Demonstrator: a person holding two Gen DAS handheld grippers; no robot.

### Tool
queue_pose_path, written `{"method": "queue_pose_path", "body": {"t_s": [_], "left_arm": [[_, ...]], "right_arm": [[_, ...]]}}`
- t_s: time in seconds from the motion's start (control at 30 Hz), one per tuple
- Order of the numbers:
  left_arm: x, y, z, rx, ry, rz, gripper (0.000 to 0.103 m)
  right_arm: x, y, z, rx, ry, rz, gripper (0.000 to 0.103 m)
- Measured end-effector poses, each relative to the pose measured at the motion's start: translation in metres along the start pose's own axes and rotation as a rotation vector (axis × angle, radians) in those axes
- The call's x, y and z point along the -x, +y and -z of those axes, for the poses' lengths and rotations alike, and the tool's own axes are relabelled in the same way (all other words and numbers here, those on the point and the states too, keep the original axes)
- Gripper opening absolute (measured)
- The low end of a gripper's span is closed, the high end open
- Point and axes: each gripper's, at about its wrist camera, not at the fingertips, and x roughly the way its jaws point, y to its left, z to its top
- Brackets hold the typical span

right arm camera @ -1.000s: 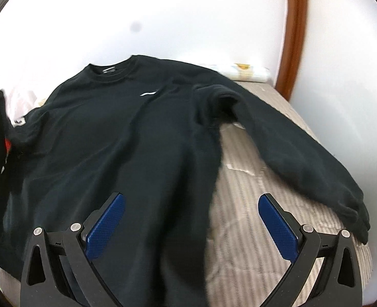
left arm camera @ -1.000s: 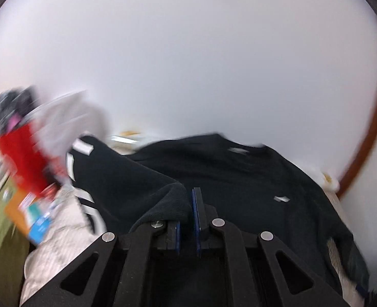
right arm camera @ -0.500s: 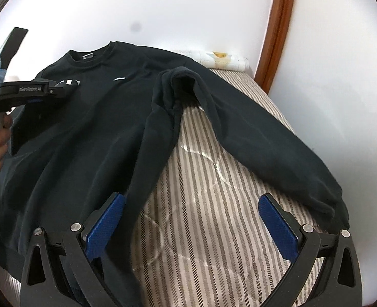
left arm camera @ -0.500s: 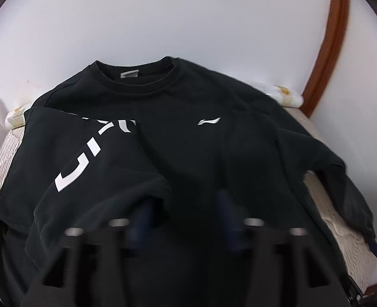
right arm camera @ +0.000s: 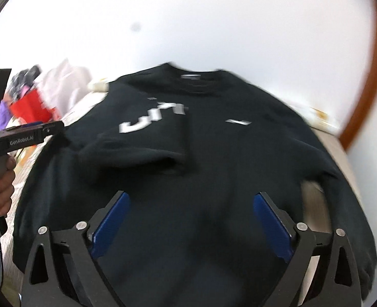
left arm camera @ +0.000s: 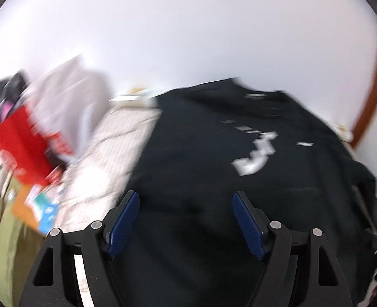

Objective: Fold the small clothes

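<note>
Left gripper (left arm camera: 186, 220): jaws opening, nothing clamped — sleeve (right arm camera: 137, 148) released across the sweatshirt (right arm camera: 239, 166).
Right gripper (right arm camera: 191, 220): spread wide though closing, empty — the far sleeve should be taken at its cuff.

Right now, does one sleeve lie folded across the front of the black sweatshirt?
Yes, the lettered sleeve lies folded over the sweatshirt front.

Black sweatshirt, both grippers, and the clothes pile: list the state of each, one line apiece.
black sweatshirt: spread front-up on the bed, one sleeve folded across the chest, lettering showing.
other sleeve: not yet folded, lying out to the side.
left gripper: jaws opening, nothing clamped, sweatshirt below.
right gripper: wide apart but closing, nothing between the pads, above the sweatshirt.
clothes pile: unfolded heap, blurred.
</note>
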Motion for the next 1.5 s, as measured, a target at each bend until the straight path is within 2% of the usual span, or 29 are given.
{"method": "queue_pose_path", "body": {"t_s": [0.07,0.17,0.3,0.4,0.43,0.47,0.5,0.57,0.67,0.73,0.83,0.93,1.0,1.1,1.13,1.2,1.33,1.5], "left_arm": [[-0.012,0.033,0.004,0.029,0.034,-0.045,0.073],[-0.03,0.058,0.008,0.047,0.056,-0.034,0.073],[-0.057,0.067,0.007,0.072,0.077,-0.008,0.072],[-0.082,0.058,0.003,0.084,0.098,0.027,0.07],[-0.087,0.055,0.002,0.081,0.102,0.035,0.068],[-0.091,0.05,0.002,0.072,0.104,0.04,0.066],[-0.094,0.048,0.003,0.067,0.106,0.039,0.061],[-0.099,0.045,0.005,0.061,0.108,0.044,0.05],[-0.101,0.047,0.008,0.056,0.099,0.056,0.043],[-0.099,0.049,0.01,0.06,0.089,0.064,0.04],[-0.099,0.054,0.011,0.077,0.092,0.077,0.04],[-0.098,0.057,0.013,0.088,0.095,0.085,0.04],[-0.097,0.059,0.014,0.091,0.097,0.086,0.04],[-0.095,0.062,0.015,0.101,0.101,0.09,0.04],[-0.094,0.064,0.015,0.108,0.103,0.092,0.04],[-0.092,0.068,0.016,0.121,0.106,0.097,0.04],[-0.089,0.075,0.015,0.137,0.105,0.11,0.04],[-0.083,0.071,0.017,0.06,0.086,0.082,0.04]], "right_arm": [[-0.018,0.023,-0.009,0.029,0.015,-0.018,0.096],[-0.048,0.055,-0.02,0.071,0.04,-0.07,0.096],[-0.087,0.089,-0.034,0.112,0.077,-0.119,0.096],[-0.117,0.102,-0.041,0.127,0.113,-0.146,0.096],[-0.128,0.104,-0.042,0.127,0.131,-0.14,0.083],[-0.137,0.105,-0.043,0.131,0.149,-0.133,0.053],[-0.146,0.107,-0.044,0.144,0.166,-0.161,0.041],[-0.143,0.104,-0.047,0.146,0.13,-0.202,0.014],[-0.112,0.085,-0.059,0.124,0.012,-0.136,0.013],[-0.083,0.057,-0.067,0.078,-0.083,-0.081,0.013],[-0.053,-0.008,-0.072,-0.044,-0.145,0.019,0.014],[-0.05,-0.078,-0.063,-0.194,-0.118,0.104,0.015],[-0.063,-0.122,-0.05,-0.3,-0.047,0.149,0.02],[-0.075,-0.158,-0.032,-0.366,0.062,0.276,0.022],[-0.074,-0.162,-0.03,-0.38,0.07,0.285,0.023],[-0.065,-0.157,-0.034,-0.388,0.045,0.274,0.024],[-0.057,-0.1,-0.072,-0.25,-0.027,0.206,0.056],[-0.092,0.007,-0.127,-0.041,-0.075,0.025,0.057]]}}
